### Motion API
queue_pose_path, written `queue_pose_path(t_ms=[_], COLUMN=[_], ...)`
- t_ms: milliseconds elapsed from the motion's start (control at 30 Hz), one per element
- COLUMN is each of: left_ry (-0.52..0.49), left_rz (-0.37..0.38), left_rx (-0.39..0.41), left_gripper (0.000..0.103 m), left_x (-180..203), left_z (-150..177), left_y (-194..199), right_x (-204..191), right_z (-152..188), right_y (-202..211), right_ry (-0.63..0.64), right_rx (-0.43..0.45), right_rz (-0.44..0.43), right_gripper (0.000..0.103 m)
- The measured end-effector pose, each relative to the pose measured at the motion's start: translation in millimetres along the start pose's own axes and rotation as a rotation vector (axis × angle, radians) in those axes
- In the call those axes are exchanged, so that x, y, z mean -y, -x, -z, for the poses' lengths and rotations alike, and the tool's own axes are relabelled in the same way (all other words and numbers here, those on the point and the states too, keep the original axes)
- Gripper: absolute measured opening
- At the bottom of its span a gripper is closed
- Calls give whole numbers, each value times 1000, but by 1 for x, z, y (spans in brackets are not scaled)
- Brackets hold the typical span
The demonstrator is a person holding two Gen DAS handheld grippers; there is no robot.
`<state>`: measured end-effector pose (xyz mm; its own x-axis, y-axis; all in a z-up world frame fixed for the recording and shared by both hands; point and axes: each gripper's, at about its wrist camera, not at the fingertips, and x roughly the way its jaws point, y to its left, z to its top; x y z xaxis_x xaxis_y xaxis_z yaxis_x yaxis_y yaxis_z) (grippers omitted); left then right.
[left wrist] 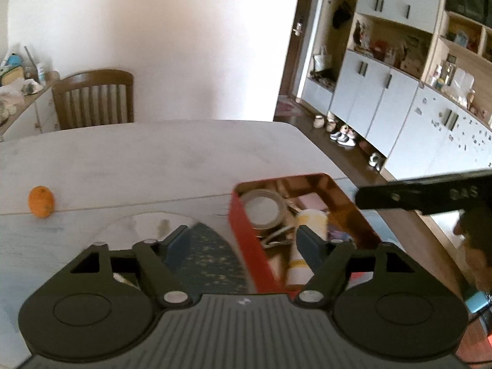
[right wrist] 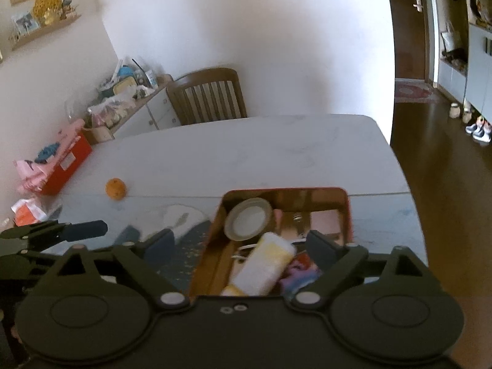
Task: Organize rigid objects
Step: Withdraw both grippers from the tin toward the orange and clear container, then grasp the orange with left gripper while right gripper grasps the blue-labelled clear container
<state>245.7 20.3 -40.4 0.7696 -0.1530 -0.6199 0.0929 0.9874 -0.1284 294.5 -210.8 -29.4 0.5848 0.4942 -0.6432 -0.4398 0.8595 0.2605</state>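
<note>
My right gripper point(right wrist: 240, 247) is wide open over the red tin point(right wrist: 346, 212) and holds nothing. In the tin lie a tape roll point(right wrist: 249, 219) and a white and yellow tube point(right wrist: 266, 264). An orange point(right wrist: 115, 188) sits on the table point(right wrist: 246, 147).

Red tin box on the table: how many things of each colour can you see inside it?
Inside the red tin, what shows clearly:
Grey-white: 1, tape roll
Yellow and white: 1, tube
Pink: 1, flat card
Purple-blue: 1, soft-looking lump
Total: 4
More small bits lie underneath, too blurred to count.
</note>
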Motion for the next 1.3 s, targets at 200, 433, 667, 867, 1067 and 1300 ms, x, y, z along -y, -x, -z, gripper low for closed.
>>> queue_pose_path(t_ms=[200, 433, 667, 867, 1067, 1300], left_ry=[-21, 4, 20, 53, 89, 123], left_rz=[-85, -138, -172, -204, -249, -267], left_rx=[62, 97, 114, 111, 60, -6], left_gripper=[81, 85, 86, 86, 86, 86], left_x=[-36, -90, -151, -201, -243, -275], left_z=[-2, -6, -13, -21, -21, -16], left_y=[17, 28, 30, 16, -17, -59], right_x=[-33, -72, -117, -152, -177, -195], right_z=[10, 18, 25, 28, 31, 43], right_y=[-6, -24, -52, -81, -113, -147], right_ry=[-20, -42, -12, 12, 50, 74], right_rx=[25, 27, 2, -30, -83, -154], right_rz=[5, 2, 11, 25, 49, 65], right_gripper=[103, 103, 103, 103, 103, 102])
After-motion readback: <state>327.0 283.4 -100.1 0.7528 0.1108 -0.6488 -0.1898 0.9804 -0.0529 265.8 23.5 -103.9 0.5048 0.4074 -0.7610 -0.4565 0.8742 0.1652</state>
